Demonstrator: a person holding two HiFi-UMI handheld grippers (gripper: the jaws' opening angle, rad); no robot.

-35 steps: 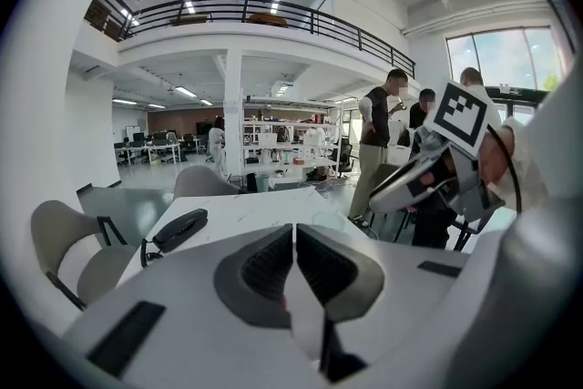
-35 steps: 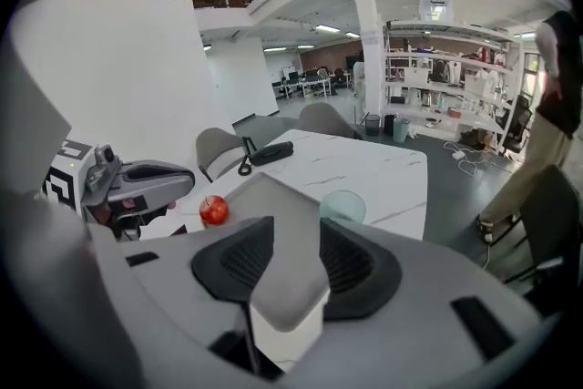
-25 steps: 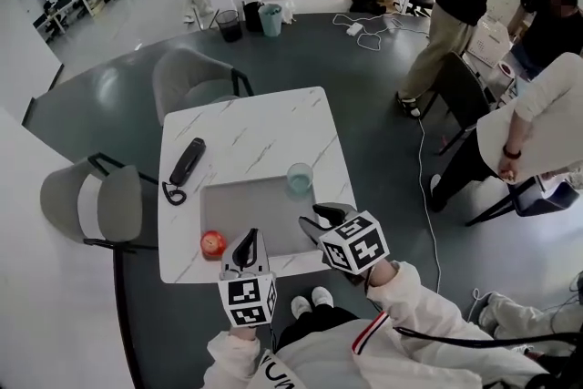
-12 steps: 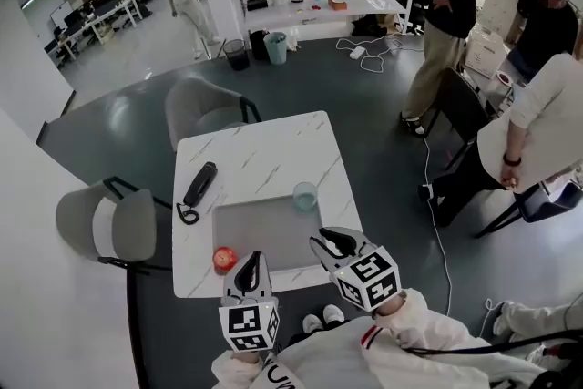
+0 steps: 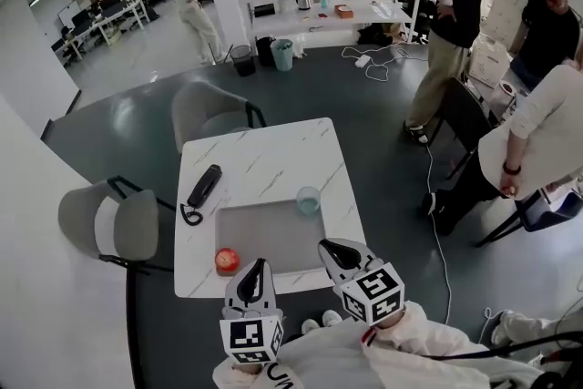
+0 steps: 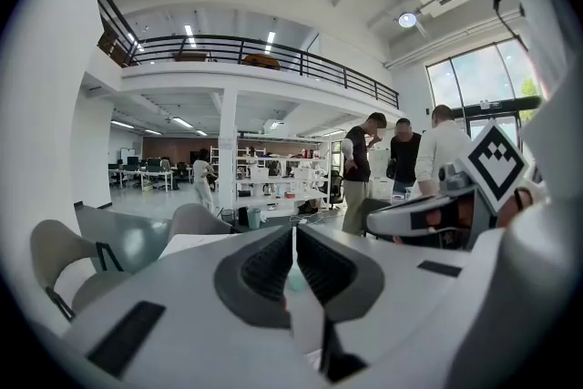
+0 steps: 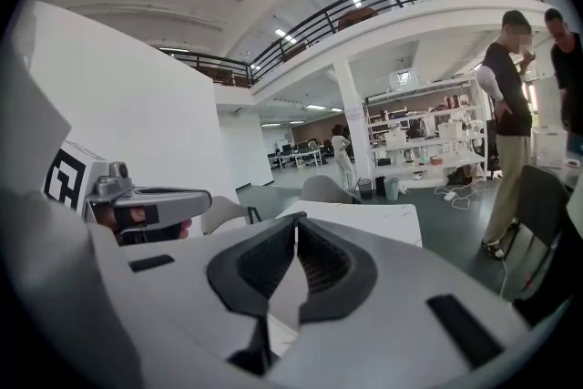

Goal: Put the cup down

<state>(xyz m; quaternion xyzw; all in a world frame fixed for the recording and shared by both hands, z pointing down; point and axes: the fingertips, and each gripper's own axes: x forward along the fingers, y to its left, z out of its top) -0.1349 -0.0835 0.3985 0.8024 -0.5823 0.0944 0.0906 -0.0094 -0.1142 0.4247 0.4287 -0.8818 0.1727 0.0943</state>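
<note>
A clear bluish cup (image 5: 309, 200) stands upright at the far right corner of the grey mat (image 5: 257, 237) on the white marble table (image 5: 264, 159). Neither gripper touches it. My right gripper (image 5: 327, 247) hovers over the table's near edge, a short way back from the cup; its jaws are closing and have come together with nothing between them (image 7: 294, 218). My left gripper (image 5: 254, 266) is beside it, near the red apple (image 5: 226, 261), and its jaws meet tip to tip on nothing (image 6: 293, 230).
A black phone handset (image 5: 202, 188) lies on the table's left side. Grey chairs (image 5: 211, 111) stand at the far and left sides. Several people (image 5: 455, 23) stand or sit to the right, with a cable on the floor.
Both grippers have drawn back from the mat toward the table's near edge. The right gripper's jaws have gone from wide apart to together. The cup has stayed on the mat.
</note>
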